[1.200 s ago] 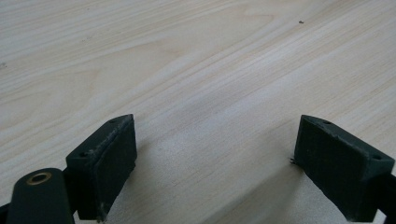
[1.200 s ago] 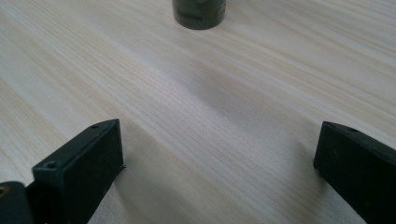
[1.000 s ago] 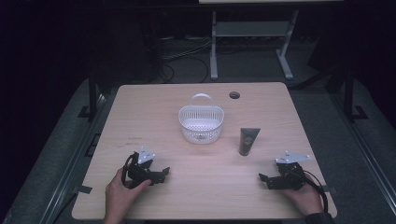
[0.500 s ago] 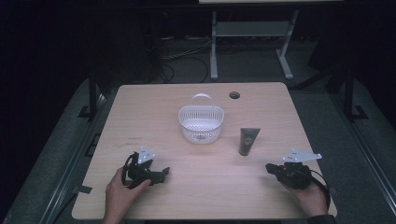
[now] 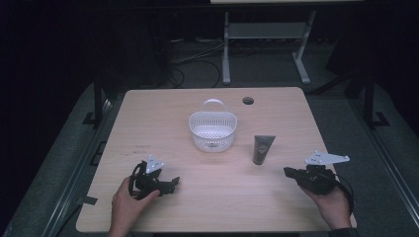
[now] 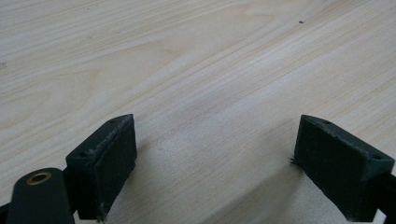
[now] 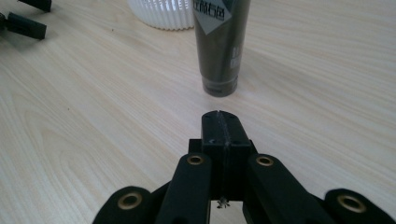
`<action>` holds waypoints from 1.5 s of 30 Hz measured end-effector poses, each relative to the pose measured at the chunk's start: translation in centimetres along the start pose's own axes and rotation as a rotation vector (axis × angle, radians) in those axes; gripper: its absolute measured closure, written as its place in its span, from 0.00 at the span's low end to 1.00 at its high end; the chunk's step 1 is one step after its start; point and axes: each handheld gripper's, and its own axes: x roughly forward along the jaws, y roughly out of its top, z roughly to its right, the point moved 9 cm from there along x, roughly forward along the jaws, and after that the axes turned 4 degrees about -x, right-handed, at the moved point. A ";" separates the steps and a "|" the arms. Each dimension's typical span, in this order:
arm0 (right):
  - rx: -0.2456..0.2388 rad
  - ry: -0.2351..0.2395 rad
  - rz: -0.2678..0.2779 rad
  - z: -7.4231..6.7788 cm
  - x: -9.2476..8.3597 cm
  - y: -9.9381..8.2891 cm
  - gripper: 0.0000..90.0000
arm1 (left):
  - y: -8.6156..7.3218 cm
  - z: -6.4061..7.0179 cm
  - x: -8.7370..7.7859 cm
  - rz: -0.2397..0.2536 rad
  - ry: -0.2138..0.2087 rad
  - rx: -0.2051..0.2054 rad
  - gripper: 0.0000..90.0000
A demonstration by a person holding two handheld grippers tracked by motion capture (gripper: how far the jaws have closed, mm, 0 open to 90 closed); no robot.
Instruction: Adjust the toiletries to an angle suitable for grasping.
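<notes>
The right claw [image 7: 224, 122] has its jaws pressed together on nothing and points straight at the dark squeeze tube [image 7: 219, 44], which lies flat on the bench [image 5: 163, 113] a little ahead of the tips, its cap end nearest them and its body running away toward the white slotted basket [image 5: 213, 129]. That line-up reads as an approach: the tube is the nearest thing to this claw, and coming at it lengthwise from the cap would let the jaws straddle its narrow width once they part, which they would have to do first. The basket stands just beyond and to one side of the tube, handle up and mouth open, a likely place to drop it, though that is only a guess. The left claw [image 5: 170, 182] rests low over bare wood well off to the other side, jaws spread wide with nothing between them, apparently parked out of the way while the right hand [image 5: 332, 202] works.
</notes>
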 end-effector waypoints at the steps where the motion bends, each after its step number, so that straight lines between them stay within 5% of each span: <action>1: 0.003 0.003 0.003 0.0 -0.1 0.2 1.00 | 0.0 0.0 0.0 0.000 0.000 0.000 0.13; 24: -0.031 0.003 0.085 0.6 -1.5 4.8 1.00 | 0.0 0.0 0.1 0.003 0.008 -0.011 0.13; 45: -0.041 0.006 0.120 1.0 -0.6 7.9 1.00 | 0.0 0.0 0.0 0.001 0.007 -0.010 0.13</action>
